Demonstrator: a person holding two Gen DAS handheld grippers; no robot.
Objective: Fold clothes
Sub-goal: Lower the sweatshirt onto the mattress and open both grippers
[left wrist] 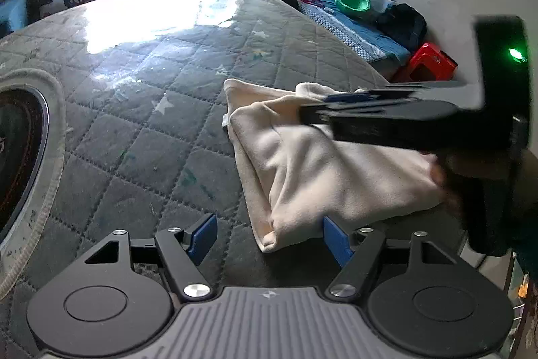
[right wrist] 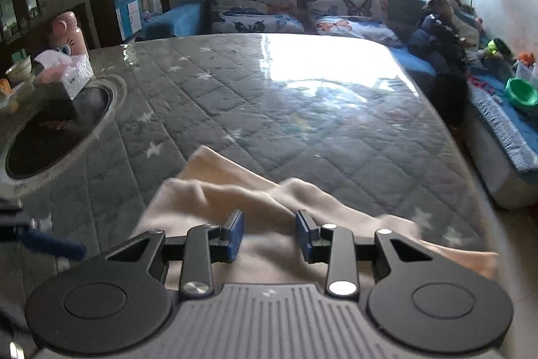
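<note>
A cream cloth (left wrist: 322,170) lies folded in layers on the grey quilted table cover (left wrist: 141,110). My left gripper (left wrist: 269,239) is open, its blue pads (left wrist: 203,236) apart just above the cover at the cloth's near corner. My right gripper (left wrist: 312,108) reaches over the cloth's far edge from the right, blurred by motion. In the right wrist view the right gripper (right wrist: 269,236) is open over the cloth (right wrist: 235,197), holding nothing. The left gripper's blue fingertip (right wrist: 50,243) shows at the left edge.
A round dark opening (right wrist: 53,130) is set in the table at the left, with a pink bottle and tissue box (right wrist: 70,69) beside it. Butterfly cushions (right wrist: 255,9) line a blue sofa behind. A green bowl (left wrist: 353,2) and red stool (left wrist: 432,59) stand to the right.
</note>
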